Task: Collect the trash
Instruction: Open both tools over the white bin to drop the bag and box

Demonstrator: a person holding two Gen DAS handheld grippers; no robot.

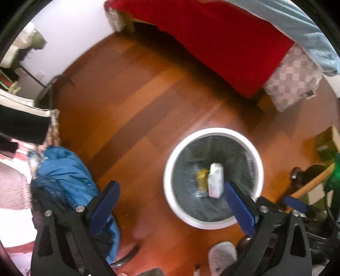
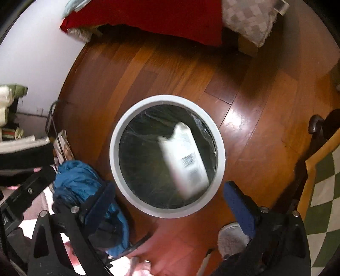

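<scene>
Both grippers are pointed steeply down at a round white bin point(image 2: 167, 102) lined with a dark, shiny bag point(image 2: 136, 169), set on a reddish wood floor point(image 2: 191, 70).

Left gripper point(image 1: 170, 199): the blue pads point(image 1: 106, 201) are spread wide, nothing is pinched between them. In the left wrist view the bin point(image 1: 212, 131) is seen right of centre, and a white packet point(image 1: 215, 180) is seen inside it, beside a small yellowish scrap point(image 1: 201, 176). The right-hand pad is overlapped with the bin rim in the picture; actual contact can't be told.

Right gripper point(image 2: 167, 199): also spread wide, nothing held. In its view the bin is nearly centred, and a white carton point(image 2: 184, 161) with dark print is seen blurred inside the opening. Whether it's resting on the bottom or still in the air can't be told from the smear.

Other stuff: a blue jacket point(image 2: 85, 180) is bunched up just left of the bin, a red blanket point(image 2: 170, 19) is draped over a bed at the top, with a checkered cover point(image 2: 250, 19) next to it. A grey slipper point(image 2: 231, 240) is seen near the lower right, and a green-and-white checkered mat point(image 2: 323, 203) at the far right.
</scene>
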